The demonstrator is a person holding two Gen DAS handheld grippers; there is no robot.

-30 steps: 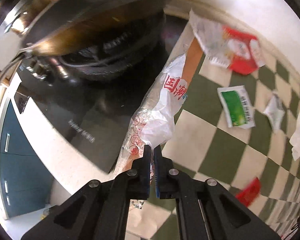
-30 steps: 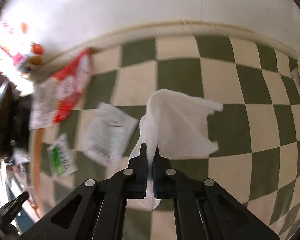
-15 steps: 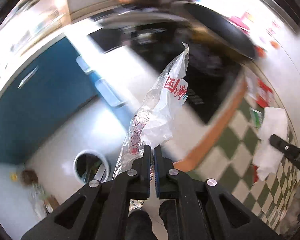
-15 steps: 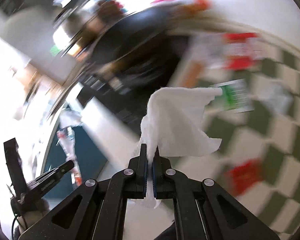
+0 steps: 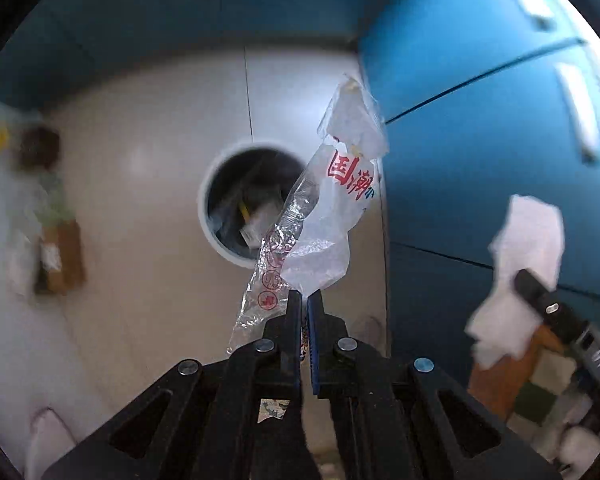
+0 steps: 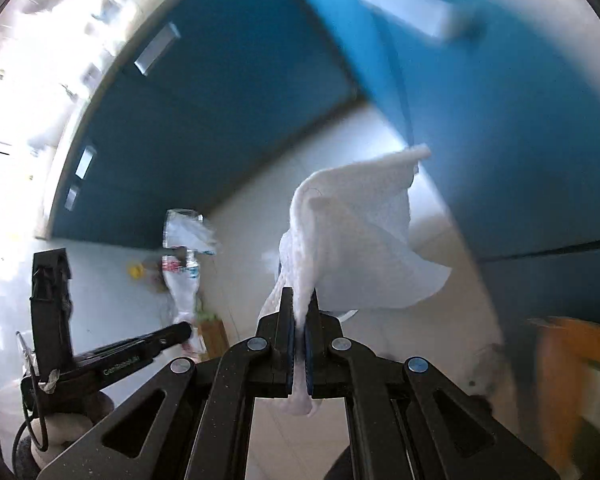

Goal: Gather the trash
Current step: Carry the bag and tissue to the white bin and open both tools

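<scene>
My left gripper (image 5: 304, 300) is shut on a clear plastic wrapper (image 5: 328, 208) with red characters, which stands up from the fingertips. Below and beyond it on the pale floor is a round trash bin (image 5: 224, 184) with a white rim, dark inside with some litter. My right gripper (image 6: 300, 300) is shut on a white paper towel (image 6: 352, 236) that billows upward. In the left wrist view the right gripper (image 5: 540, 296) and its paper towel (image 5: 528, 232) appear at the right. The right wrist view shows the left gripper (image 6: 180, 330) with the plastic wrapper (image 6: 182, 272) at the lower left.
Blue cabinet fronts (image 5: 480, 140) with pale handles rise on the right and along the back. A brown box (image 5: 60, 256) and blurred items lie on the floor at the left. The counter's orange edge (image 5: 496, 380) and checkered cloth (image 5: 548, 384) show at lower right.
Both grippers swung off the checkered counter and stove, down toward the floor, still holding the wrapper and the paper towel. The bin now sits nearer the middle of the left wrist view.
</scene>
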